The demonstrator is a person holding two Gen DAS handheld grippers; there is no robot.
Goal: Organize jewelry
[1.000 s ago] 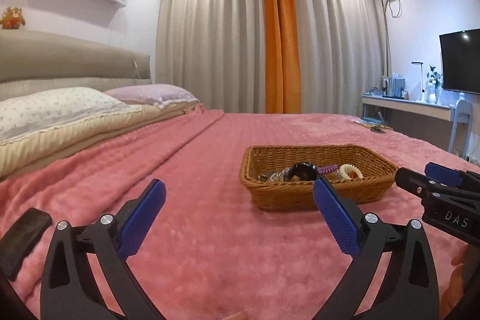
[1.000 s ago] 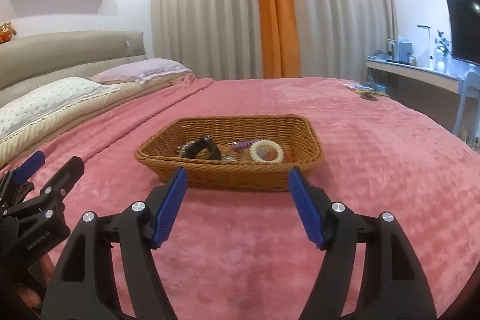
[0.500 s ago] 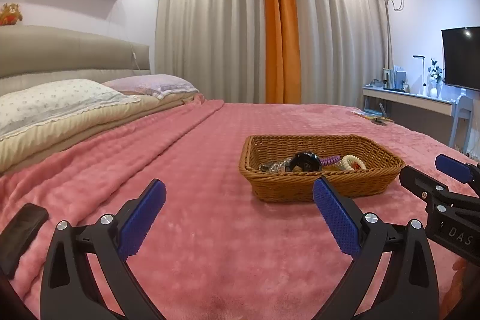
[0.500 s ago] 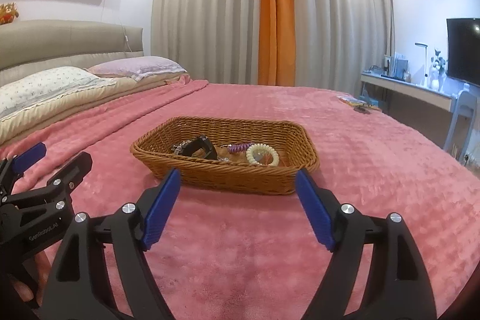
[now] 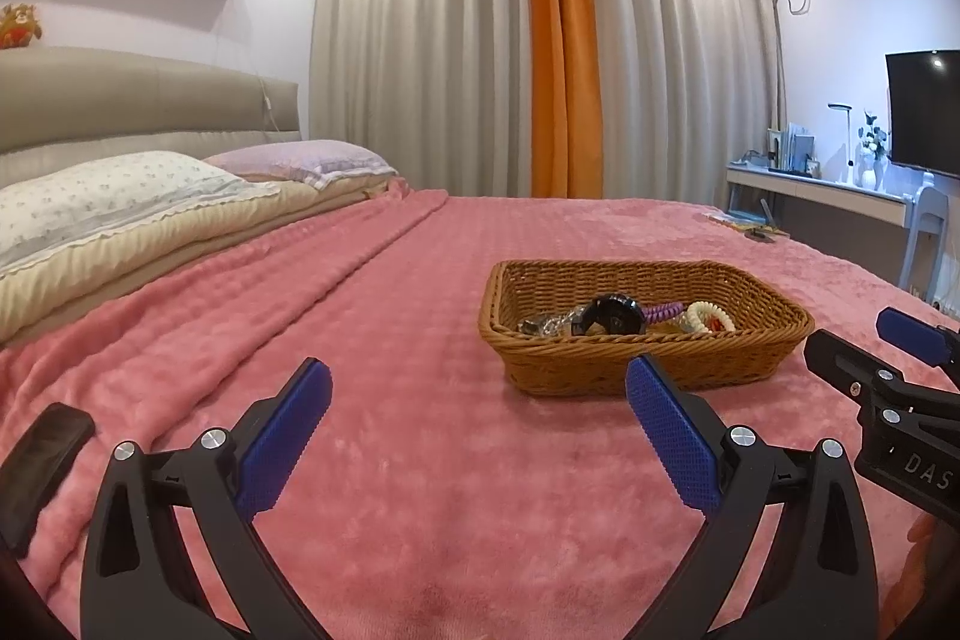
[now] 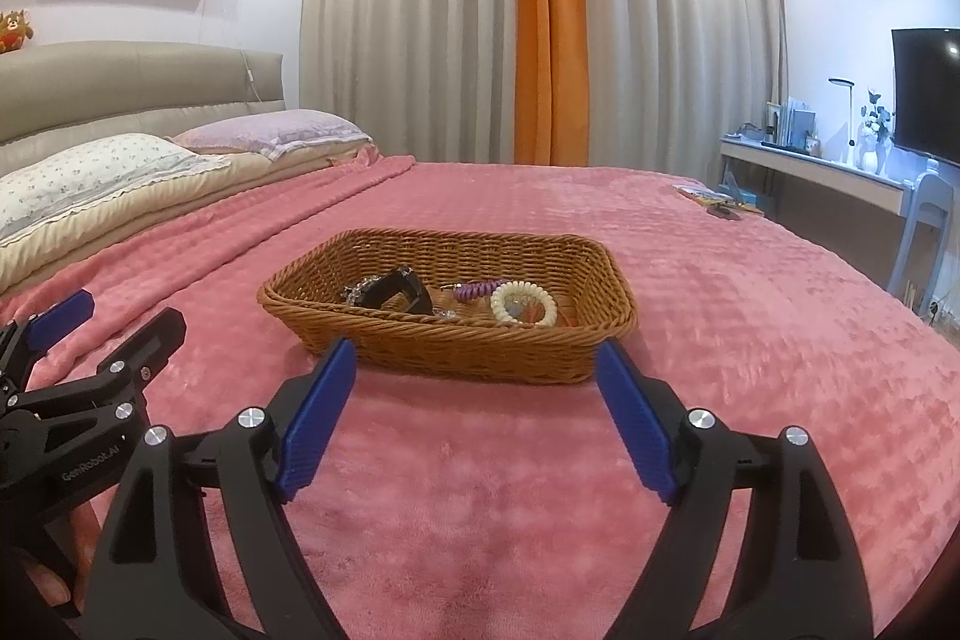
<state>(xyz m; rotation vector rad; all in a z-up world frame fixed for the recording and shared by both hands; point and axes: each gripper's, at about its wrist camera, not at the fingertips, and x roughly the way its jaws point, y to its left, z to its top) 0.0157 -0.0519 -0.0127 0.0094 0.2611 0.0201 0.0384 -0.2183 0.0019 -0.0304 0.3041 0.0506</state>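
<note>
On the pink bed, at 12 o'clock from the right tool, sits a wicker basket holding a black bangle, cream coil band and purple coil. Right tool: released, jaws just widened, nothing between. Left tool: released, basket at 1 o'clock.

left tongs spread, empty | wicker basket ahead on pink blanket; jewelry inside
</note>
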